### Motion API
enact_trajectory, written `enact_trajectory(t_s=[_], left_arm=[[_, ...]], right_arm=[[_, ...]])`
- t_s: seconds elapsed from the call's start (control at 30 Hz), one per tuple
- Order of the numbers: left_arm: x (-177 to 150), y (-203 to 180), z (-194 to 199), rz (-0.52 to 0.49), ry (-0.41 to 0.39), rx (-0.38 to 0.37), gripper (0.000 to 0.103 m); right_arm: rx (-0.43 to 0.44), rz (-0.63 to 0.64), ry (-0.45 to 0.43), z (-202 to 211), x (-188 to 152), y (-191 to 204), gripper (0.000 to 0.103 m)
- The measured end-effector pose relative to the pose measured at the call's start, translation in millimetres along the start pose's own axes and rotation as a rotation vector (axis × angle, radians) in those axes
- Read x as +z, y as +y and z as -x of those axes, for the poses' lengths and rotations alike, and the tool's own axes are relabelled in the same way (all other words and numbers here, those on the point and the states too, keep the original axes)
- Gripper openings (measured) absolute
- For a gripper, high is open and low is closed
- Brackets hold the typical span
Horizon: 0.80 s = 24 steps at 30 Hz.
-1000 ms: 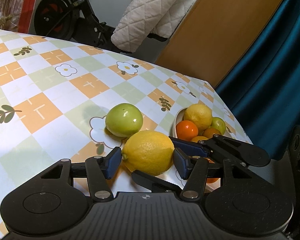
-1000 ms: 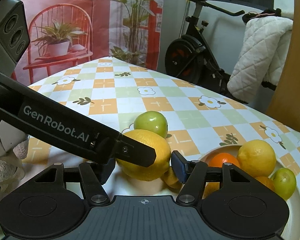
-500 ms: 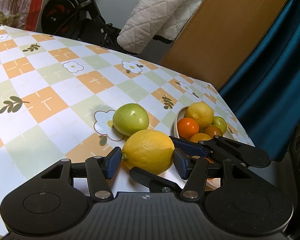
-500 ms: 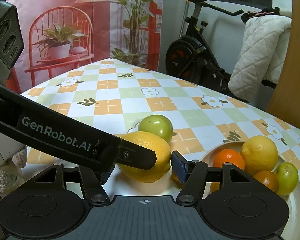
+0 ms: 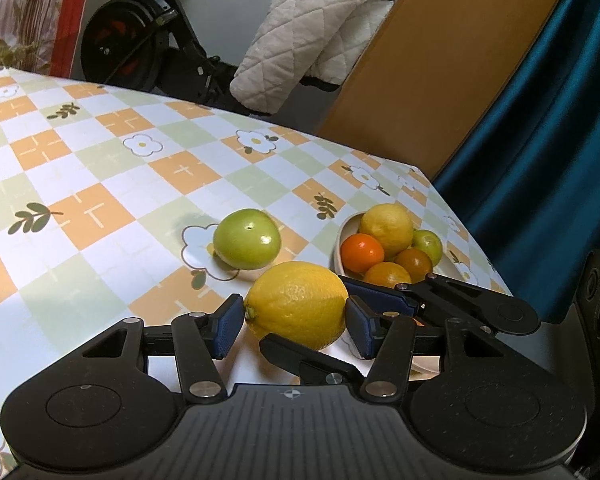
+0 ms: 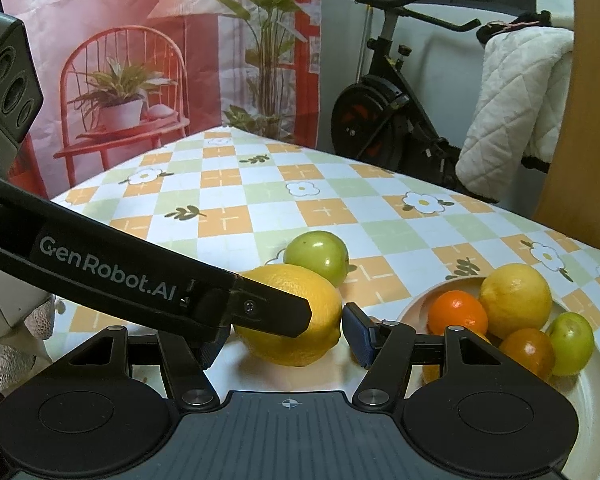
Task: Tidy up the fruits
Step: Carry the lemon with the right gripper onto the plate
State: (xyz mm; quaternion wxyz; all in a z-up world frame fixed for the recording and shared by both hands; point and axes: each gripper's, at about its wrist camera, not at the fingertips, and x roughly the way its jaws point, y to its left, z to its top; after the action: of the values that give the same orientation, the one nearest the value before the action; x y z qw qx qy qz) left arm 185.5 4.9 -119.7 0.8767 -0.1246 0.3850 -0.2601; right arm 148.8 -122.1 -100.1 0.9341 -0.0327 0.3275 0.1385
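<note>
left wrist view: both hand-held grippers pinch one lemon (image 5: 296,304); plate (image 5: 342,240) holds five fruits.

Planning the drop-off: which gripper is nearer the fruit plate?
Right. The right gripper reaches over the plate at its near rim; the left gripper sits beside it, around the lemon.

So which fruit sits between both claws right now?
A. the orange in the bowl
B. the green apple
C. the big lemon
C: the big lemon lies between the left claw and the right claw; the green apple sits apart behind it.
</note>
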Motion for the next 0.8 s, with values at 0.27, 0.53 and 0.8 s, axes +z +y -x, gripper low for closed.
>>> enact_trajectory(t_s=[0.27, 0.53, 0.8], left_arm=[[4.0, -24.7, 9.7, -0.067, -0.01, 0.016, 0.058], [14.5, -52.3, 10.4, -0.136, -0.016, 0.019, 0.058], [23.0, -87.3, -5.2, -0.205, -0.002, -0.014, 0.058]], right_arm=[[-0.002, -0.037, -0.049, 22.1, -2.5, -8.1, 0.057], [-0.023, -0.088, -0.11, 44.9, -3.1, -25.3, 0.057], [-0.072, -0.155, -0.152, 67.0, -10.6, -58.9, 0.057]])
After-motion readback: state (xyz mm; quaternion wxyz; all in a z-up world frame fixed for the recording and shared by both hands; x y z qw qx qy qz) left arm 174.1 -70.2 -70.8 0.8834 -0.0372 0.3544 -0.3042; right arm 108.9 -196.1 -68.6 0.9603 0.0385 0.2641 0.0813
